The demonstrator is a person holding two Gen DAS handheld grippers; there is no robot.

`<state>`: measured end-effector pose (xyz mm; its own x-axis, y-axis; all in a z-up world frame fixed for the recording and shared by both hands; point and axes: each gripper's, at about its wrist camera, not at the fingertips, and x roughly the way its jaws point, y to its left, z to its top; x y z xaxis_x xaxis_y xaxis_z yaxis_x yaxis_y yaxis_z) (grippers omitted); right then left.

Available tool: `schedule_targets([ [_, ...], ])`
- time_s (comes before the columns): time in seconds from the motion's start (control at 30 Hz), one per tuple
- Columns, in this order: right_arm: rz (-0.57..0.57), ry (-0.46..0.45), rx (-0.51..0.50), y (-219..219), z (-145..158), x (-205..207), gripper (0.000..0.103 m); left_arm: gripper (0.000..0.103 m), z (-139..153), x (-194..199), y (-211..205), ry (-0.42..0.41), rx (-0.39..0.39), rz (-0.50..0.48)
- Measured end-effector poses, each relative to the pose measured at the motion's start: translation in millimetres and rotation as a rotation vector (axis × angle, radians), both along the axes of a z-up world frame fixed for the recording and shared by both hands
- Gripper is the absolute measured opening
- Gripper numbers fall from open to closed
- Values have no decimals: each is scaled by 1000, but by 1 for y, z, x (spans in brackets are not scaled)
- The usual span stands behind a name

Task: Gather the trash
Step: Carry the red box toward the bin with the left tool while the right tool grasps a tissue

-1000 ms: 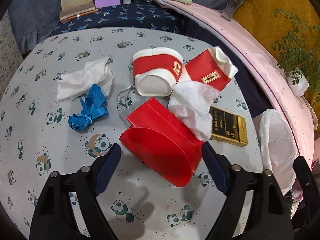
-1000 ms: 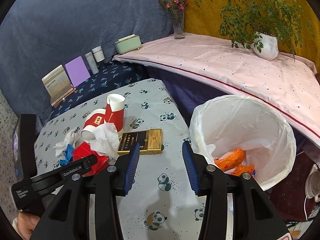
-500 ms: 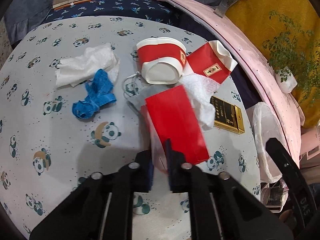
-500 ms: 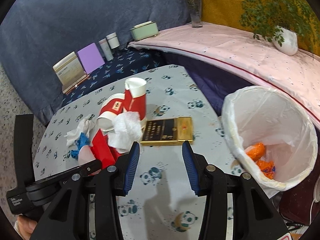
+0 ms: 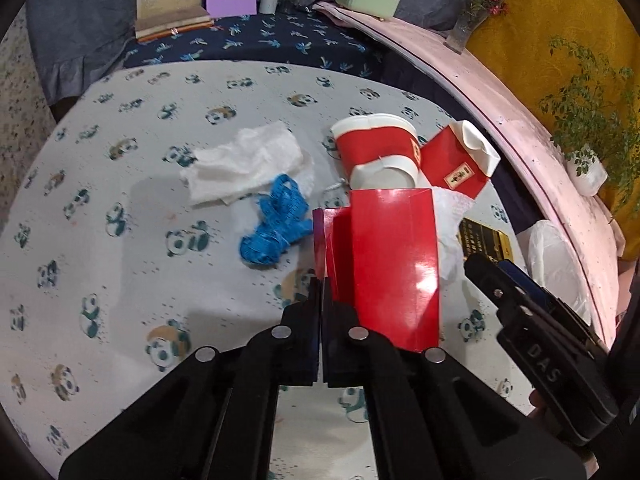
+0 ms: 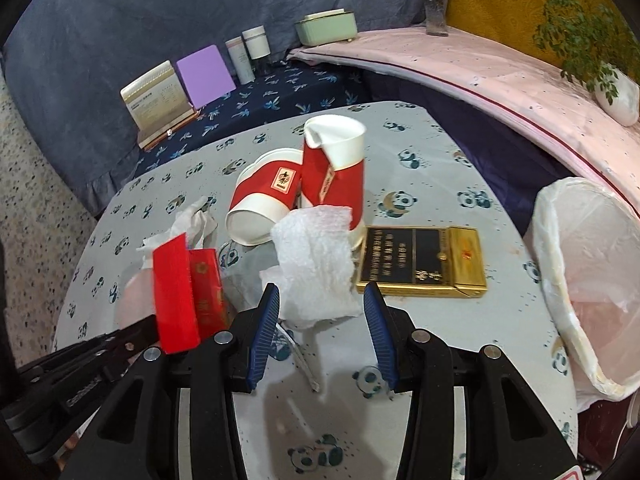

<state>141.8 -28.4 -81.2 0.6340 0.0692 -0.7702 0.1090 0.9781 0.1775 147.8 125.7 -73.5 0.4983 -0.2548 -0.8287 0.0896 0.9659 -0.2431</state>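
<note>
My left gripper (image 5: 321, 285) is shut on the edge of a flattened red paper bag (image 5: 394, 264), which stands up off the panda-print table (image 5: 120, 280). The same red bag (image 6: 176, 292) shows at the left of the right wrist view. My right gripper (image 6: 320, 304) is open, and a crumpled white wrap (image 6: 316, 264) lies just ahead of its blue pads, untouched. Two red-and-white paper cups (image 6: 280, 196) lie tipped behind it. A white tissue (image 5: 244, 168) and a blue tangled ribbon (image 5: 276, 228) lie further left.
A black-and-gold box (image 6: 420, 264) lies right of the wrap. A bin with a white liner (image 6: 588, 272) stands off the table's right edge. Books, bottles and a green box (image 6: 326, 28) line the back; a pink-covered ledge with plants runs along the right.
My left gripper closed on the red bag, which went from lying open to flattened and raised. My right gripper swung from beside the bin towards the white wrap and came lower.
</note>
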Motion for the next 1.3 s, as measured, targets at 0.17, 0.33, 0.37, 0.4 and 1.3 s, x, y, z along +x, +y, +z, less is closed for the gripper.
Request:
schedule_targets([
  [0.17,23,44,-13,11,-17,12,22,0,2,3,12,-6,7,13],
  [0.33,36,51,-16,14,-19,10,7,0,3,7,17,-8,1,21],
  [0.37,36,42,-16,14,-15,9,7,0,4,7,16,-10,0,20],
  [0.4,35,30,-13,13,-10,7,6,0,5,7,15,-13,-1,18],
  [1.3,-200,-260,11,-105,104,-86,6,0,76,-33,-124,-172,7,-248],
])
